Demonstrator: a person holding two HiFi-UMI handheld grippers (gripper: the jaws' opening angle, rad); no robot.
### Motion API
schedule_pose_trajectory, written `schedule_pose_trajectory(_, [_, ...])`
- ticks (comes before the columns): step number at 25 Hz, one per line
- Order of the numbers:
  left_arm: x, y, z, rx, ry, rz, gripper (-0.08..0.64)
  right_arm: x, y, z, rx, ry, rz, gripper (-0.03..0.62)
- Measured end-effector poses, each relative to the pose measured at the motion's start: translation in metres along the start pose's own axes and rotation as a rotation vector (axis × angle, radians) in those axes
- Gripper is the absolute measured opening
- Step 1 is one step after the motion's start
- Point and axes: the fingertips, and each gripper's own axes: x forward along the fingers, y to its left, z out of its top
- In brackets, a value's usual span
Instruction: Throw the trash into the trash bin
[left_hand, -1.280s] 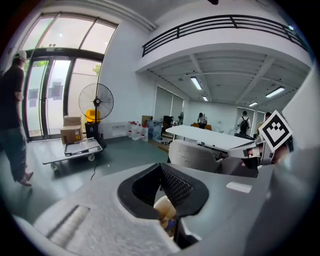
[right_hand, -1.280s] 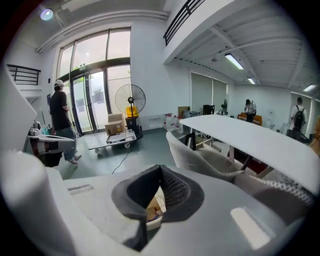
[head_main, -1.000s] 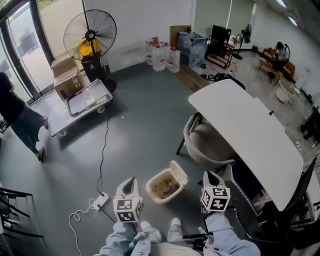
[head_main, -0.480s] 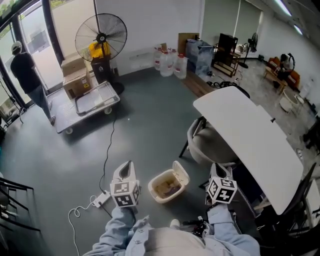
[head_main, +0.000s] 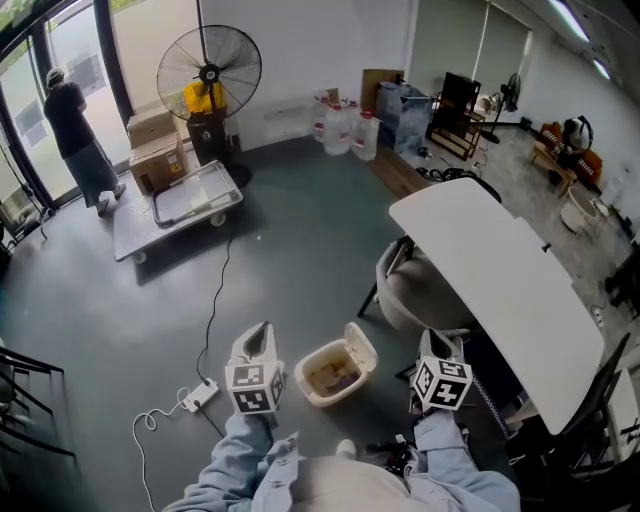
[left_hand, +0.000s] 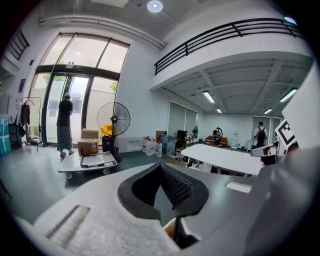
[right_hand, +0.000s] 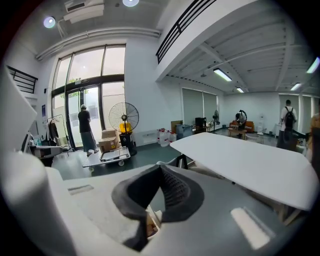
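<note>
A cream trash bin (head_main: 330, 372) stands on the grey floor by the person's feet, its lid (head_main: 360, 344) swung open and trash inside. My left gripper (head_main: 258, 332) hovers just left of the bin, jaws shut with nothing between them. My right gripper (head_main: 430, 342) hovers right of the bin, beside the table, its jaws also together and empty. In the left gripper view the left gripper (left_hand: 160, 168) points out across the room, and a sliver of the bin (left_hand: 170, 231) shows below it. The right gripper (right_hand: 160, 167) likewise points level, with the bin (right_hand: 150, 223) below its jaws.
A white table (head_main: 500, 270) with a grey chair (head_main: 415, 290) under it stands to the right. A power strip with its cable (head_main: 200, 397) lies left of the bin. Farther off are a flat cart (head_main: 180, 205), a big fan (head_main: 208, 75), water jugs (head_main: 345, 135) and a person at the door (head_main: 75, 130).
Both grippers have risen a little beside the bin. The person at the far left has walked up to the glass door. The head view has tilted slightly.
</note>
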Motion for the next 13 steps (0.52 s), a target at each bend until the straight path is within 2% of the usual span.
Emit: schedule_pose_trajectory(13, [-0.0011, -0.0015, -0.004, 0.004, 0.008, 0.0, 0.009, 0.0005, 0.0098, -0.0003, -0.013, 0.003, 0.017, 0.002])
